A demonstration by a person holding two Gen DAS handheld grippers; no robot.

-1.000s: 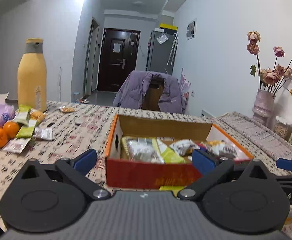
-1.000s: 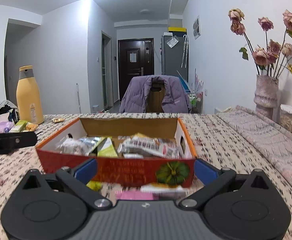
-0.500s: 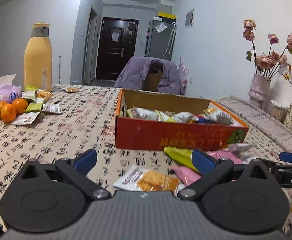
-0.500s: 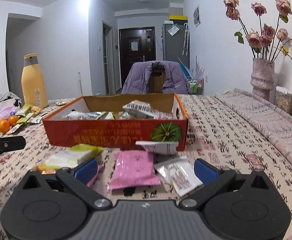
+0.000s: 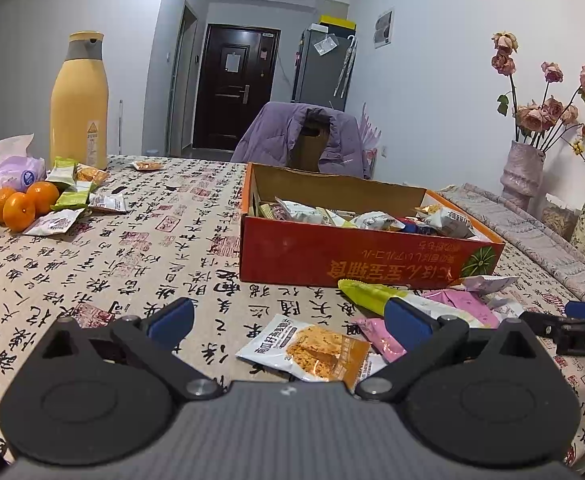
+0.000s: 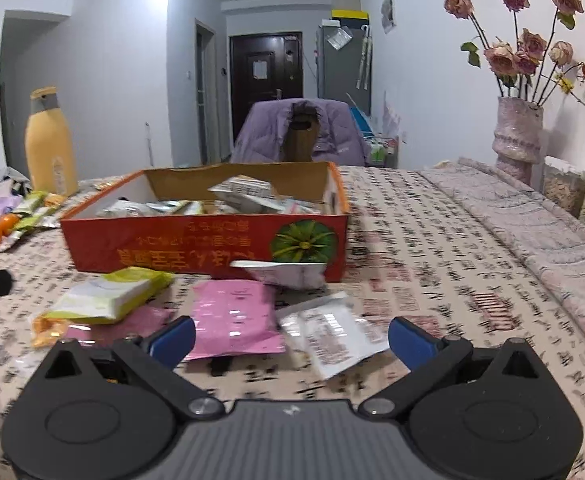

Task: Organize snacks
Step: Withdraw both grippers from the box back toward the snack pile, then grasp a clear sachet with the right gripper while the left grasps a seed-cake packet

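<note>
An orange cardboard box (image 5: 356, 256) (image 6: 196, 246) holding several snack packets stands on the patterned tablecloth. Loose packets lie in front of it: a white-and-orange cracker packet (image 5: 306, 348), a green packet (image 5: 368, 294) (image 6: 110, 294), a pink packet (image 6: 232, 318) and a clear white packet (image 6: 334, 332). My left gripper (image 5: 288, 320) is open above the cracker packet, holding nothing. My right gripper (image 6: 290, 336) is open over the pink and clear packets, also holding nothing. The right gripper's tip (image 5: 572, 330) shows at the right edge of the left wrist view.
A tall yellow bottle (image 5: 78, 100), oranges (image 5: 22, 206), a tissue pack (image 5: 10, 166) and more packets (image 5: 74, 200) sit at the far left. Vases with dried roses (image 6: 518, 136) stand on the right. A chair with a purple jacket (image 5: 304, 140) is behind the table.
Both grippers have drawn back from the box and risen slightly, so the loose packets in front of it now lie between and ahead of the fingers. Both stayed open.
</note>
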